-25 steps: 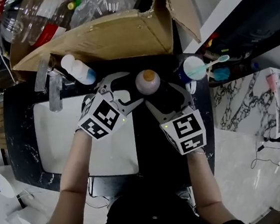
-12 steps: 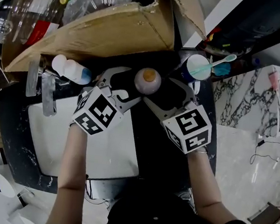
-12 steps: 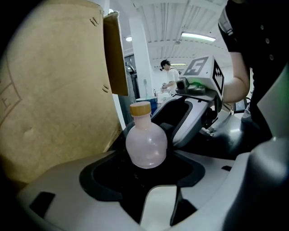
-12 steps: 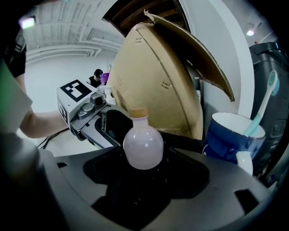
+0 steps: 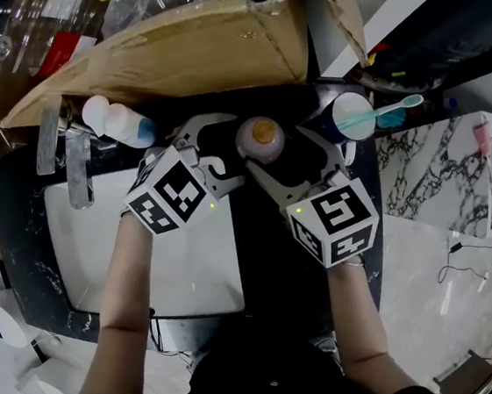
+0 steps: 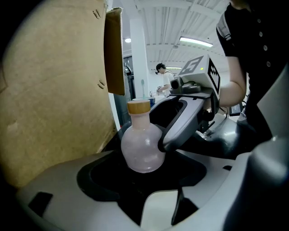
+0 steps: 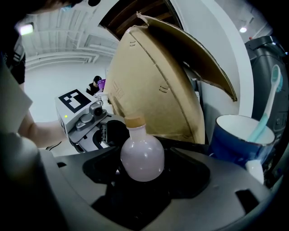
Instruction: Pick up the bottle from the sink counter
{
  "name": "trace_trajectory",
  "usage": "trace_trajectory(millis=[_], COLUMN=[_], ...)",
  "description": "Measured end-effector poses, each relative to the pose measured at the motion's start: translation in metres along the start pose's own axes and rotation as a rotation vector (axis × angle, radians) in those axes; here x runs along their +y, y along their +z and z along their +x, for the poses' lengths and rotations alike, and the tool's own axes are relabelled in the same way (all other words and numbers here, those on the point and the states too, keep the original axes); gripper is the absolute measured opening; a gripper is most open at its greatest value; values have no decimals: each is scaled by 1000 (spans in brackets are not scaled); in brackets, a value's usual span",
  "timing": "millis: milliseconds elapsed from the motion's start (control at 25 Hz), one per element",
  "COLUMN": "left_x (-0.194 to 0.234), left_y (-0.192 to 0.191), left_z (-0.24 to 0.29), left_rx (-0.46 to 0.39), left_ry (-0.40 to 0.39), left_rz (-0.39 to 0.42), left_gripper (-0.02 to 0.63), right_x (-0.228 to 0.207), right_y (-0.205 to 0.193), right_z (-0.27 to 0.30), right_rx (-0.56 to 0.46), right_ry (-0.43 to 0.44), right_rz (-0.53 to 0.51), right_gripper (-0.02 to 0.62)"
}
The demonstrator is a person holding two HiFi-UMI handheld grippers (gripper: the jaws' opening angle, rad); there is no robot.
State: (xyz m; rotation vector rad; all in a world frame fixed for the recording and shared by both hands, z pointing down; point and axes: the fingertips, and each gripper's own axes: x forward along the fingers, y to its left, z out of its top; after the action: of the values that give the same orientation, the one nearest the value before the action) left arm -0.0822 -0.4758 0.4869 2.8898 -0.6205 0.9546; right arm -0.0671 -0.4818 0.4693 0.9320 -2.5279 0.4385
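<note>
A round pale pink bottle (image 5: 260,139) with a tan cap stands upright on the black counter (image 5: 295,268), just in front of the cardboard box. My left gripper (image 5: 220,149) reaches it from the left and my right gripper (image 5: 290,161) from the right. Both sets of jaws have just been opening and stand wide. In the left gripper view the bottle (image 6: 142,146) sits just ahead of my left gripper (image 6: 144,173), with one right finger (image 6: 180,124) against its side. In the right gripper view the bottle (image 7: 141,158) stands between the jaws of my right gripper (image 7: 144,178), with gaps on both sides.
A large cardboard box (image 5: 192,53) holding clear plastic bottles overhangs the counter right behind the bottle. A blue cup (image 5: 348,115) with a toothbrush stands to the right. A white bottle (image 5: 118,120) lies at the left near the faucet (image 5: 77,168), above the white sink basin (image 5: 134,250).
Both grippers' jaws have spread a little wider round the bottle. The bottle stays in the same place on the counter. The hands have hardly shifted.
</note>
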Motion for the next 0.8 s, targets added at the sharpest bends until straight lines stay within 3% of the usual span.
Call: trace_trajectory(millis=[360,800], left_x=[1,-2], left_y=[-6,-4], left_z=[5,9], left_rx=[59,36], left_ry=[-11,-40], left_rz=[23,58], left_gripper=[348,347], right_x=[0,2], right_y=[-4,-7], right_z=[8,11], right_rx=[38,87], right_ry=[23,68], right_rz=[34,53], right_gripper=[337,325])
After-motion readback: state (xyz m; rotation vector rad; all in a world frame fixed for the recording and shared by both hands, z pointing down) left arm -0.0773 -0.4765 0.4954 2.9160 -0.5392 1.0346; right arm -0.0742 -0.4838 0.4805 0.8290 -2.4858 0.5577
